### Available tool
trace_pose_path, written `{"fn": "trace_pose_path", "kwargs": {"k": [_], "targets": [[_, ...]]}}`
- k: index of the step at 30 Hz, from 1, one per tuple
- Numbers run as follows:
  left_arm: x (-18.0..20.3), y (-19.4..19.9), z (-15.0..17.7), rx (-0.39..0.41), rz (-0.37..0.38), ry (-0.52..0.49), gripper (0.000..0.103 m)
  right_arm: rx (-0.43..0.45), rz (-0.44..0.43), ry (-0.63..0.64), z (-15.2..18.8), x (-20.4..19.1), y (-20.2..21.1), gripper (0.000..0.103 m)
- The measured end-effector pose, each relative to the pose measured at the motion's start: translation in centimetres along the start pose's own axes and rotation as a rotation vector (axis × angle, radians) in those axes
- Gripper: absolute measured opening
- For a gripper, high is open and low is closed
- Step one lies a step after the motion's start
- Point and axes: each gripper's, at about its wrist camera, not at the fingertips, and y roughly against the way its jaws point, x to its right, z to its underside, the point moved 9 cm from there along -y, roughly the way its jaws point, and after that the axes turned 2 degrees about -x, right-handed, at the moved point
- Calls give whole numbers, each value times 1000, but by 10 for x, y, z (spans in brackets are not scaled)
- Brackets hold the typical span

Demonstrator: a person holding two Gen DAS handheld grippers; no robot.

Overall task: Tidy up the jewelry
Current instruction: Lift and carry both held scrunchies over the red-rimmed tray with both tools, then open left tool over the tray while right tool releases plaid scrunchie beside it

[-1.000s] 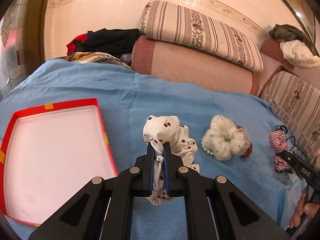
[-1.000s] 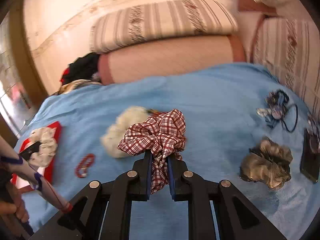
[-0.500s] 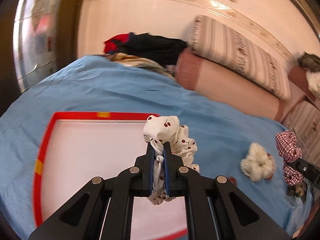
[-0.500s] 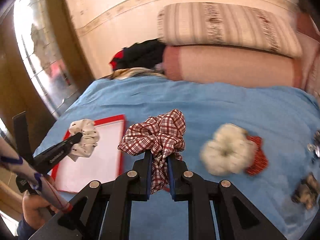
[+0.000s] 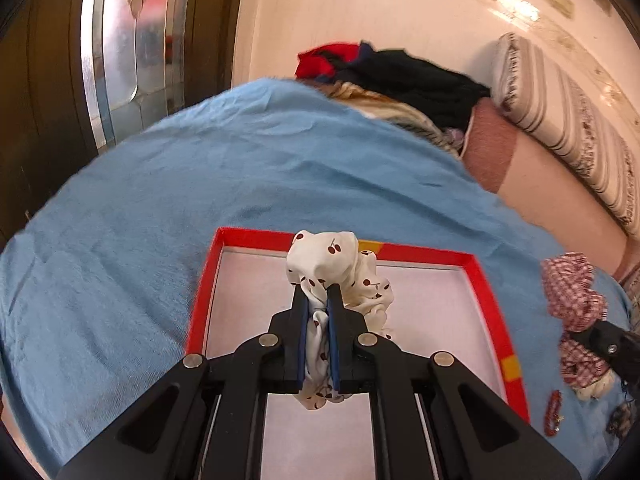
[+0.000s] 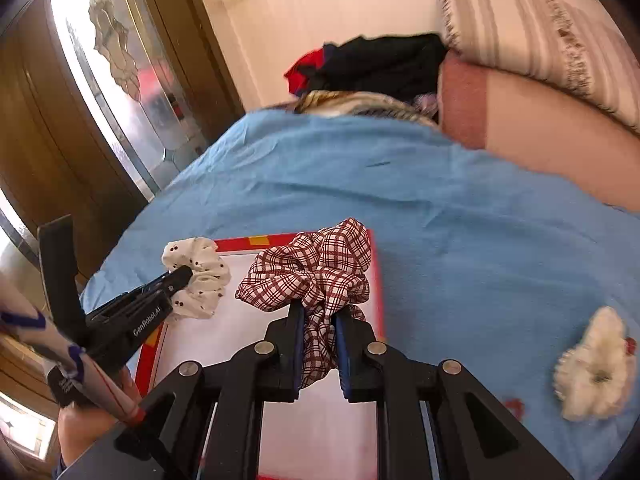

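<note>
while over tray (image 5: pixel 486 292) | left hand-held gripper (image 5: pixel 317 300) pinches cherry scrunchie (image 5: pixel 332 264) | right hand-held gripper (image 6: pixel 318 312) pinches plaid scrunchie (image 6: pixel 316 268)

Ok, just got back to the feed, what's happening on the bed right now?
A person holds a gripper in each hand, both over the red-rimmed tray on the blue bedspread. The left gripper is shut on a white cherry-print scrunchie; the right gripper is shut on a red plaid scrunchie. Neither has been let go yet. A fluffy white scrunchie and a red beaded bracelet lie on the bedspread beside the tray.
</note>
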Motion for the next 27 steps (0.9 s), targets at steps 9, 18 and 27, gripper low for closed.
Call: {"fn": "trace_pose_path", "kwargs": {"k": [9, 18, 27], "targets": [[-13, -34, -3, -61, -30, 22, 9, -116, -23, -42, -5, -10, -81, 15], [-10, -38, -3, -64, -63, 8, 29, -158, -9, -45, -6, -14, -124, 23], [-13, -27, -8, -28, -95, 17, 68, -87, -33, -61, -9, -7, -110, 61]]}}
